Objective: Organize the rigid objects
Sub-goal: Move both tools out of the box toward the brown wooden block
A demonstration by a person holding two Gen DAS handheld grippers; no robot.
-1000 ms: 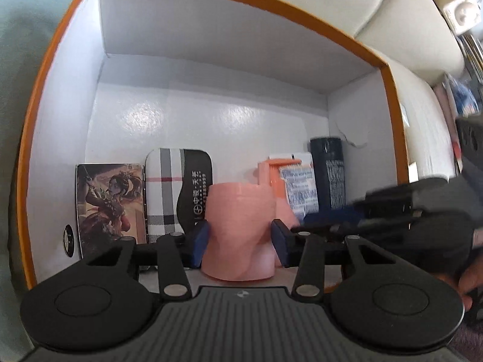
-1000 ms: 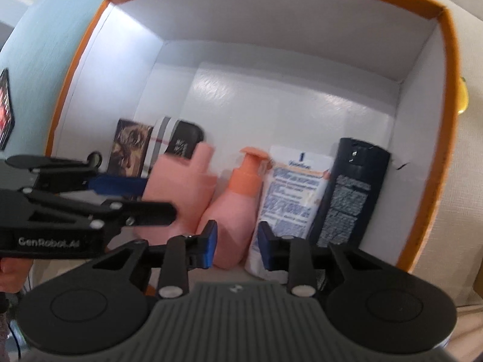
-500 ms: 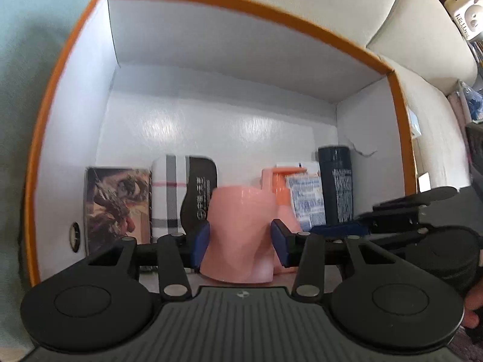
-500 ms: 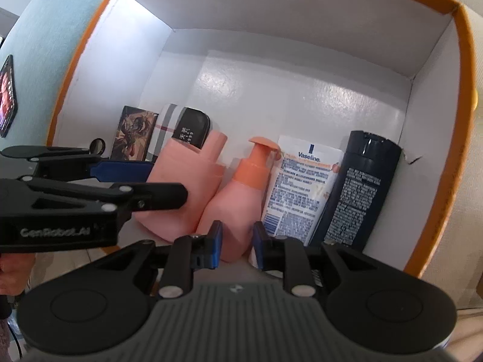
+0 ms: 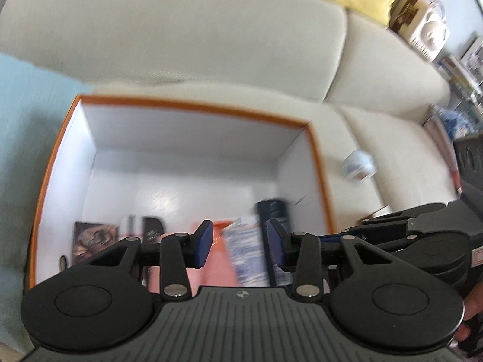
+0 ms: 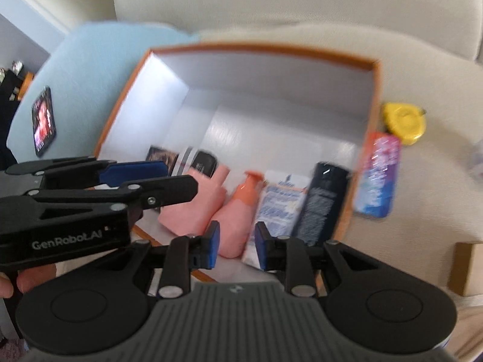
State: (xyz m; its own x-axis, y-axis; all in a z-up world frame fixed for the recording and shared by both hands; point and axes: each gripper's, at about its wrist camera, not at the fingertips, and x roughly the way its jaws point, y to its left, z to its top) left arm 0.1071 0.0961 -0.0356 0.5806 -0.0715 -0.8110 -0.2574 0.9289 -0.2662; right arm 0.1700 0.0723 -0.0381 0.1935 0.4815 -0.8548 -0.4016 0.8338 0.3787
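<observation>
Both views motion-blurred, looking down into an orange-rimmed box (image 6: pixel 256 49) with white walls, resting on a cream sofa (image 6: pixel 302 9)

Lined up along the near wall inside: picture card (image 6: pixel 161 157), plaid-and-black case (image 6: pixel 200 163), pink cup (image 6: pixel 196 205), peach pump bottle (image 6: pixel 241 211), white lotion tube (image 6: pixel 279 202), dark bottle (image 6: pixel 321 199), all packed side by side, standing or leaning

Left gripper (image 5: pixel 238 242) above the near edge, fingers set wide, nothing between them; pink cup visible below, not gripped

Right gripper (image 6: pixel 234 246) likewise empty, fingers parted at a moderate gap, hovering near the pump bottle and tube without touching either

Still outside the box, to its right on the sofa: colourful flat pack (image 6: pixel 377 175) just beside the right wall, yellow tape measure (image 6: pixel 404 123) a little further out; a phone (image 6: pixel 43 120) lying on a light blue cushion (image 6: pixel 87 60) to the left, possibly not part of the job

Judged well along: six items stowed, far half of the box bare, probably two pieces left to fetch, the flat pack looking nearest for the right side
</observation>
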